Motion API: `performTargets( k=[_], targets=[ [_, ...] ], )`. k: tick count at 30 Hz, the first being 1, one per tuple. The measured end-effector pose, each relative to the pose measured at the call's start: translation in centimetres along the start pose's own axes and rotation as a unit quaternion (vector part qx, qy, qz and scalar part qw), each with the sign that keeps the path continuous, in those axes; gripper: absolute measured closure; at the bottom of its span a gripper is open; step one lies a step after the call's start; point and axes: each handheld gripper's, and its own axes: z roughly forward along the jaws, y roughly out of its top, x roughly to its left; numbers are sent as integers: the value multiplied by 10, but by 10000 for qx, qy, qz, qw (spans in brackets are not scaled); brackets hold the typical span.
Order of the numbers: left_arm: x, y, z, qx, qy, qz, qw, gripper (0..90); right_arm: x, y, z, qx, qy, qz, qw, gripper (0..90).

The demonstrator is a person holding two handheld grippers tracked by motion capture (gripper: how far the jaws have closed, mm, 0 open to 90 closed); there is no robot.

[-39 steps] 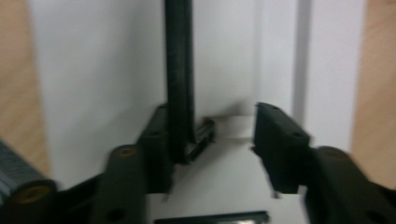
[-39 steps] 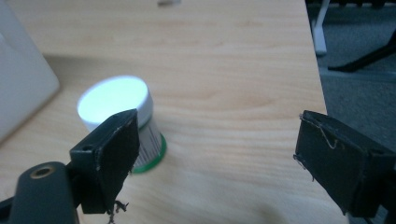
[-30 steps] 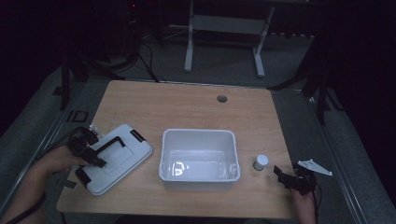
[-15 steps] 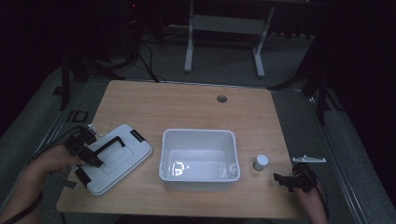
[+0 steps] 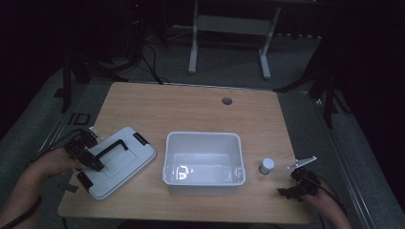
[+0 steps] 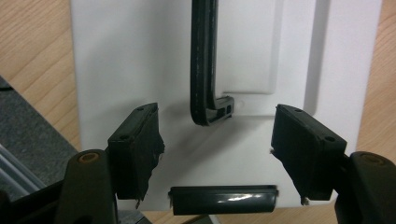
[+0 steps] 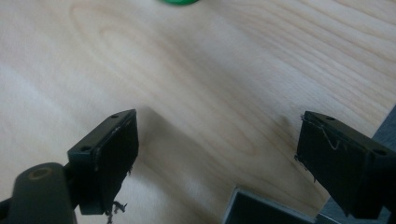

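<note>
A white lid (image 5: 125, 164) with a black handle (image 5: 111, 149) lies flat on the left of the wooden table (image 5: 200, 109). My left gripper (image 5: 85, 155) hovers over the lid's near-left end. In the left gripper view its jaws (image 6: 217, 126) stand open on either side of the handle's end (image 6: 205, 100), touching nothing, with a black latch (image 6: 223, 199) below them. An empty white bin (image 5: 203, 179) stands in the middle. A small white-capped bottle (image 5: 266, 165) stands to its right. My right gripper (image 5: 297, 187) is open over bare wood (image 7: 219, 135) at the front right corner.
A round cable hole (image 5: 227, 101) sits near the table's far edge. A green rim (image 7: 180, 2) shows at the top of the right gripper view. Grey floor, cables and a white stand frame (image 5: 229, 28) lie beyond the table.
The right gripper has shifted slightly at the front right corner. The left gripper and the lid are where they were.
</note>
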Motion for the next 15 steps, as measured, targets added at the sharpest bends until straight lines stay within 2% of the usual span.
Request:
performTargets(
  k=[3, 7, 11, 15],
  targets=[
    [0, 0, -1, 20, 6, 21, 10000, 323, 1, 4, -2, 194, 141, -317, 9992, 125],
    [-1, -1, -3, 6, 65, 32, 10000, 322, 0, 10, -7, 440, 234, -684, 9964, 125],
    [-1, -2, -4, 71, 63, 60, 9999, 323, -2, 17, -13, 786, 294, -1012, 9913, 126],
    [-2, -1, -4, 90, 44, 76, 9999, 323, -3, 26, -19, 950, 484, -1357, 9850, 127]
  ],
)
